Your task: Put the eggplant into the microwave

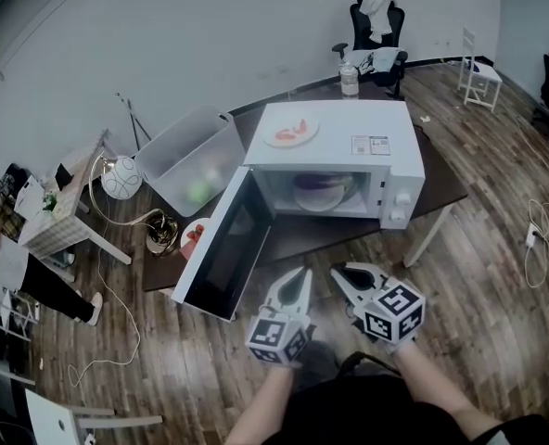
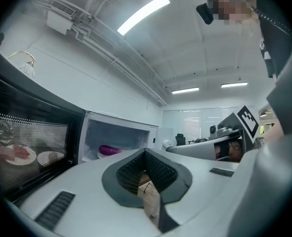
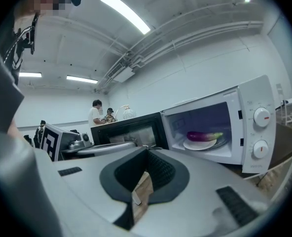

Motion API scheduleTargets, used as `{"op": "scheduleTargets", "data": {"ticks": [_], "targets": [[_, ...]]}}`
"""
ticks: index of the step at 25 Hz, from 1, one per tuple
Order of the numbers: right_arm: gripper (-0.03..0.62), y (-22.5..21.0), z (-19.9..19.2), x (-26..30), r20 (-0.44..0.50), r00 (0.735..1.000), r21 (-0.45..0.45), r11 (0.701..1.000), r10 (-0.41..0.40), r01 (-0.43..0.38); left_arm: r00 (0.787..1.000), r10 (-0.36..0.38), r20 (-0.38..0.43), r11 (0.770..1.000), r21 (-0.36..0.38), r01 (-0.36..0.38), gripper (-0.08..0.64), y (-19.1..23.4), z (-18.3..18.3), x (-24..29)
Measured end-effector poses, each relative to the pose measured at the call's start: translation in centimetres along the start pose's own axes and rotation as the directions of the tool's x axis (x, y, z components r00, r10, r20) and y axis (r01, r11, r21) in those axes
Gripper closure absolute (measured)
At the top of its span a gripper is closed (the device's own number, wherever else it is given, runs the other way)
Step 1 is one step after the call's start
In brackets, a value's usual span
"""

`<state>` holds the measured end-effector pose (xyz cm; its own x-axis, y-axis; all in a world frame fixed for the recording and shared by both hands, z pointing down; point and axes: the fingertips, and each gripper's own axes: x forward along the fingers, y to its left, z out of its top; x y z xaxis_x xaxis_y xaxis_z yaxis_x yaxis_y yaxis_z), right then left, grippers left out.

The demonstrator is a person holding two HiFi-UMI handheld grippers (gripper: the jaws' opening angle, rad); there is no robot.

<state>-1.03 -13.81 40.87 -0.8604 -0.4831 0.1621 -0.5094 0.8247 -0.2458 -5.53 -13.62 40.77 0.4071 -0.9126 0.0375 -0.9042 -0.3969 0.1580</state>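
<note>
The dark counter (image 1: 446, 188) carries the white microwave (image 1: 335, 137) near its front edge, door (image 1: 221, 253) swung wide. Off the counter, the left claw (image 1: 300, 274) and right claw (image 1: 341, 273) are both pressed together, empty. Inside the microwave, the eggplant (image 3: 203, 136) lies on a plate (image 3: 199, 144).

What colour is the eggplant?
Purple eggplant with a green end; clearest in the right gripper view.

Purple eggplant (image 3: 203, 135) — white plate (image 3: 199, 144), white microwave (image 3: 257, 127).

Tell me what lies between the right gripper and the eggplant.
Only bare table edge, then the open microwave mouth; the head view shows it.
</note>
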Motion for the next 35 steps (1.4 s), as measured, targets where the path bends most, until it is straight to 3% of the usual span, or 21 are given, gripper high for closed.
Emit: {"op": "scheduleTargets", "data": {"ticks": [5, 12, 18, 30, 35], "targets": [[0.594, 0.5, 0.0, 0.7, 0.01, 1.0, -0.008, 1.0, -0.009, 0.009, 1.0, 0.008, -0.005, 1.0, -0.012, -0.008, 0.558, 0.8, 0.0, -0.6], [0.594, 0.7, -0.1, 0.3, 0.005, 0.999, -0.019, 0.999, -0.046, 0.046, 0.999, -0.034, -0.006, 0.999, -0.027, 0.034, 0.558, 0.2, 0.0, -0.6], [0.595, 3.0, -1.7, 0.3, -0.039, 0.999, 0.001, 0.999, -0.038, 0.038, 0.995, -0.088, -0.049, 0.995, -0.046, 0.086, 0.558, -1.4, -1.2, -2.3], [0.595, 6.2, -2.6, -1.1, -0.039, 0.998, 0.015, 0.998, -0.057, 0.058, 0.992, -0.116, -0.054, 0.992, -0.047, 0.113, 0.558, -2.1, -1.1, -6.1], [0.595, 7.9, -3.5, -1.9, -0.051, 0.997, 0.02, 0.998, -0.06, 0.061, 0.992, -0.11, -0.068, 0.991, -0.081, 0.104, 0.558, -2.4, -1.9, -8.3]]}}
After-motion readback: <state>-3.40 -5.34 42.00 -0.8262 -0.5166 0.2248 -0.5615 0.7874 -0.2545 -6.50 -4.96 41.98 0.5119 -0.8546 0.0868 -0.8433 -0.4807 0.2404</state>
